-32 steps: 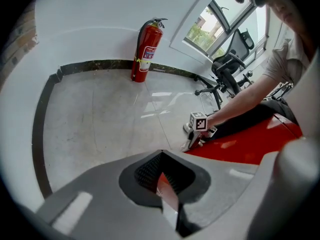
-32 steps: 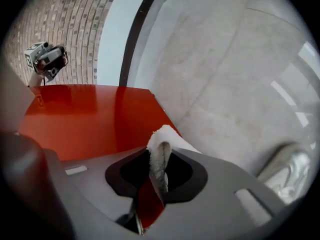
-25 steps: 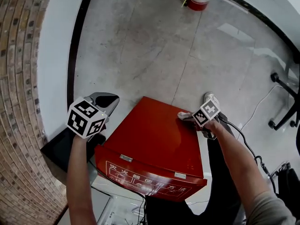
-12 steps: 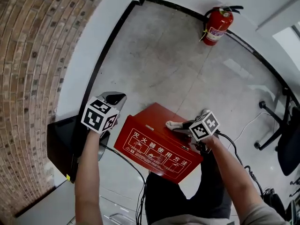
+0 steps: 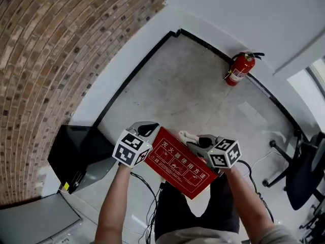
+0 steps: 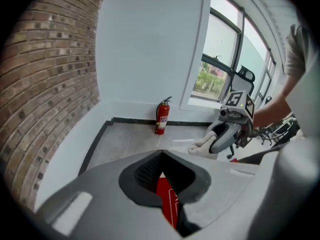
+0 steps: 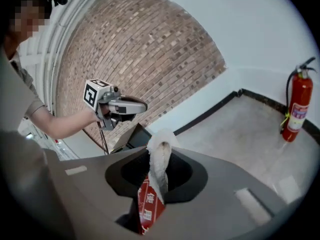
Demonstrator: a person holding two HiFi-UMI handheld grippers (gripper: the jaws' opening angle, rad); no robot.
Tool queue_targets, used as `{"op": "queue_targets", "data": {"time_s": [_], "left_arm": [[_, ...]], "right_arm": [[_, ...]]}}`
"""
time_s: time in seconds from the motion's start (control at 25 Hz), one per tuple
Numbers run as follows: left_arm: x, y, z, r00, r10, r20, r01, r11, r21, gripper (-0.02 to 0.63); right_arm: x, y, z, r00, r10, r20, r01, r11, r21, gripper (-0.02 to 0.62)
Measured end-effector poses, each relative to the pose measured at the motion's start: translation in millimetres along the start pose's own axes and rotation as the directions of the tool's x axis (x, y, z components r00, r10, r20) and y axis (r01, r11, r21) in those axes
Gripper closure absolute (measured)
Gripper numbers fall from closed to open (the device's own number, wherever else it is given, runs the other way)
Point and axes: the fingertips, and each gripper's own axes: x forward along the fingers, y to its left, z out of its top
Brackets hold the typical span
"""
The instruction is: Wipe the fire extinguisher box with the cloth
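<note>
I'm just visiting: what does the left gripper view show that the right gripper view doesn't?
Only the left gripper view: the window, an office chair beside it, and the right gripper seen from outside.

Only the right gripper view: the left gripper seen from outside, and a black panel near the brick wall.

Both: the brick wall, the fire extinguisher standing at the white wall, the white cloth, and an edge of the red fire extinguisher box clamped in that view's own jaws. The right gripper pinches the cloth with it.
</note>
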Motion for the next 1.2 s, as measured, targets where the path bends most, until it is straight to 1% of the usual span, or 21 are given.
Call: {"op": "queue_targets", "data": {"time_s": [0.08, 0.16, 0.28, 0.44, 0.56, 0.64, 0.84, 0.96, 1.0, 1.08, 1.2], "left_arm": [[-26, -12, 16, 0.995, -0.011, 0.096, 0.013, 1.000, -0.020, 0.606], [-52, -29, 34, 0.981, -0.041, 0.188, 0.046, 0.999, -0.020, 0.606], [-93, -61, 56, 0.955, -0.081, 0.286, 0.082, 0.997, 0.006, 0.605], [-145, -108, 77, 0.916, -0.113, 0.385, 0.115, 0.993, 0.018, 0.605], [-179, -142, 93, 0.884, -0.121, 0.451, 0.133, 0.991, 0.005, 0.606], [-201, -166, 105, 0.861, -0.117, 0.495, 0.132, 0.991, 0.005, 0.604], [-249, -226, 138, 0.812, -0.114, 0.572, 0.093, 0.994, 0.065, 0.604], [-275, -259, 153, 0.785, -0.107, 0.610, 0.063, 0.994, 0.093, 0.605], [-282, -268, 157, 0.780, -0.102, 0.618, 0.053, 0.994, 0.097, 0.604], [-293, -284, 164, 0.776, -0.089, 0.625, 0.033, 0.994, 0.101, 0.604], [-303, -297, 171, 0.775, -0.059, 0.630, 0.000, 0.996, 0.094, 0.604]], "right_arm": [[-14, 28, 21, 0.996, -0.050, 0.068, 0.054, 0.997, -0.055, 0.503], [-31, 56, 41, 0.984, -0.114, 0.140, 0.129, 0.986, -0.108, 0.503], [-61, 103, 66, 0.948, -0.190, 0.257, 0.232, 0.961, -0.148, 0.503], [-104, 167, 93, 0.896, -0.240, 0.375, 0.324, 0.928, -0.182, 0.502], [-140, 209, 109, 0.860, -0.249, 0.445, 0.371, 0.904, -0.212, 0.500], [-165, 235, 116, 0.835, -0.249, 0.491, 0.399, 0.888, -0.227, 0.500], [-223, 286, 128, 0.766, -0.248, 0.593, 0.471, 0.844, -0.255, 0.500], [-253, 310, 132, 0.732, -0.235, 0.639, 0.489, 0.834, -0.254, 0.500], [-262, 317, 133, 0.724, -0.225, 0.652, 0.489, 0.834, -0.255, 0.500], [-278, 328, 133, 0.714, -0.208, 0.669, 0.488, 0.833, -0.262, 0.500], [-295, 339, 133, 0.710, -0.194, 0.677, 0.493, 0.823, -0.281, 0.500]]}}
